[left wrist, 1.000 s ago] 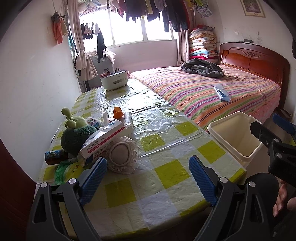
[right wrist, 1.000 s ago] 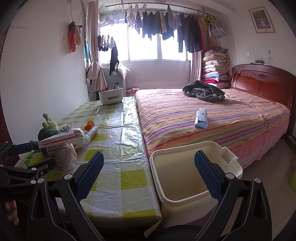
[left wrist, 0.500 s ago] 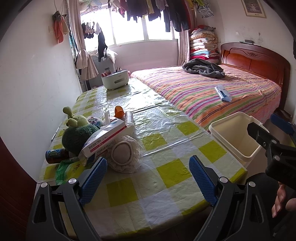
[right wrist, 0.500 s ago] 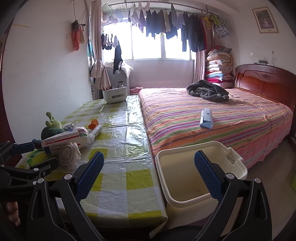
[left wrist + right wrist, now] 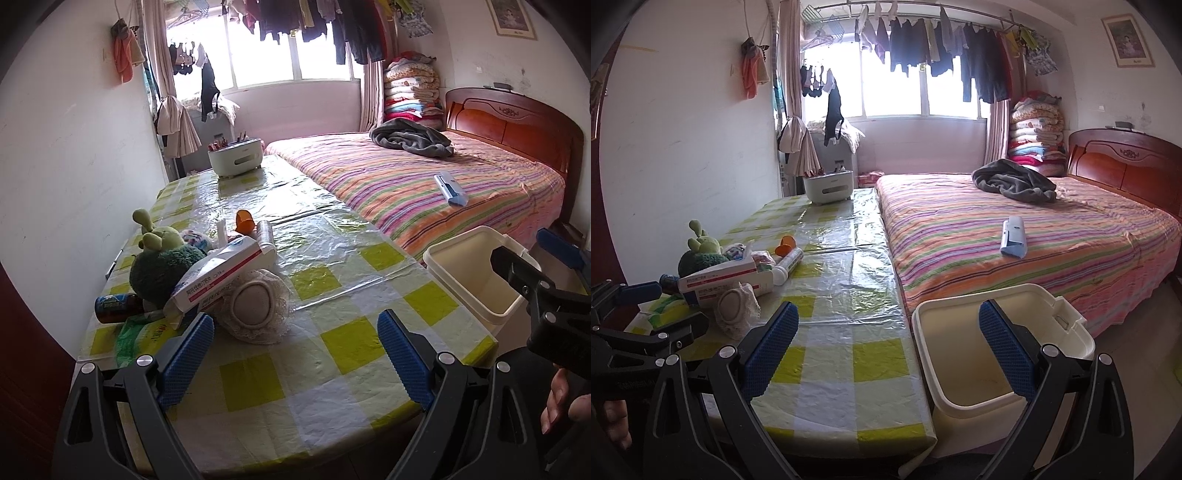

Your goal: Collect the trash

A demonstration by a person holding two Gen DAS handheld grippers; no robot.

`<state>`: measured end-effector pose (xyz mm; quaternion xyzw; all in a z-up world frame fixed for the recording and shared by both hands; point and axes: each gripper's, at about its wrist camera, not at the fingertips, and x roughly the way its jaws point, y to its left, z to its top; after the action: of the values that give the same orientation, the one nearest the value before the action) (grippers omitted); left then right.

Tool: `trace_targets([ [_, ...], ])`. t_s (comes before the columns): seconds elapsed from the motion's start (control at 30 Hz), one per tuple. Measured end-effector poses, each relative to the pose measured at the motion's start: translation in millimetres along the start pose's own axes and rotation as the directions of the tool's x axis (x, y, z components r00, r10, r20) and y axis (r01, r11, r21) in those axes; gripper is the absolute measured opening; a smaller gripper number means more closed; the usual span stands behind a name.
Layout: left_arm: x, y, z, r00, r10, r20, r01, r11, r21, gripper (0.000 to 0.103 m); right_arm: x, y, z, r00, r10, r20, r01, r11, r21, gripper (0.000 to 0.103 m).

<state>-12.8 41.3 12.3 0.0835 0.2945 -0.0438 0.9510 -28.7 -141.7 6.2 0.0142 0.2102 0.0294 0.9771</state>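
A pile of clutter lies at the table's left side: a red-and-white carton (image 5: 221,273) (image 5: 716,278), a lacy round pad (image 5: 255,306) (image 5: 735,306), a dark can (image 5: 114,306), a green wrapper (image 5: 136,332) (image 5: 665,308), a white tube (image 5: 786,264) and an orange cap (image 5: 244,221) (image 5: 785,243). An empty cream bin (image 5: 476,280) (image 5: 993,354) stands on the floor between table and bed. My left gripper (image 5: 295,354) hovers open over the table's near edge, just short of the pad. My right gripper (image 5: 888,347) is open above the gap between table corner and bin.
A green plush toy (image 5: 162,266) (image 5: 700,254) sits among the clutter. The checked, plastic-covered table (image 5: 332,280) runs back to a white caddy (image 5: 236,157) (image 5: 829,186). The striped bed (image 5: 1015,236) on the right carries a grey blanket (image 5: 1015,181) and a blue-white item (image 5: 1014,236).
Both grippers have drifted slightly; the table pile and the bin have slid a little in each view. Neither gripper has opened, shut or taken hold of anything.
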Motion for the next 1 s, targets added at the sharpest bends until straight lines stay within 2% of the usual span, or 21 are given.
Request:
trace_targets([
  [0.3, -2, 19, 1, 0.999, 0.044, 0.011, -0.044, 0.998, -0.038, 0.088, 9, 13, 7, 0.999, 0.054, 0.007, -0.054, 0.998, -0.023, 0.097],
  [0.63, -7, 57, -3, 0.993, 0.119, 0.019, -0.116, 0.987, -0.108, 0.088, 40, 39, 15, 0.976, 0.211, -0.046, -0.213, 0.976, -0.047, 0.097],
  [0.77, -7, 69, -6, 0.99, 0.144, 0.01, -0.141, 0.981, -0.132, 0.088, 60, 52, 19, 0.948, 0.301, -0.103, -0.306, 0.951, -0.047, 0.097],
  [1.0, -9, 89, -14, 0.987, 0.16, -0.005, -0.159, 0.972, -0.175, 0.088, 93, 95, 22, 0.867, 0.444, -0.227, -0.47, 0.88, -0.074, 0.097],
])
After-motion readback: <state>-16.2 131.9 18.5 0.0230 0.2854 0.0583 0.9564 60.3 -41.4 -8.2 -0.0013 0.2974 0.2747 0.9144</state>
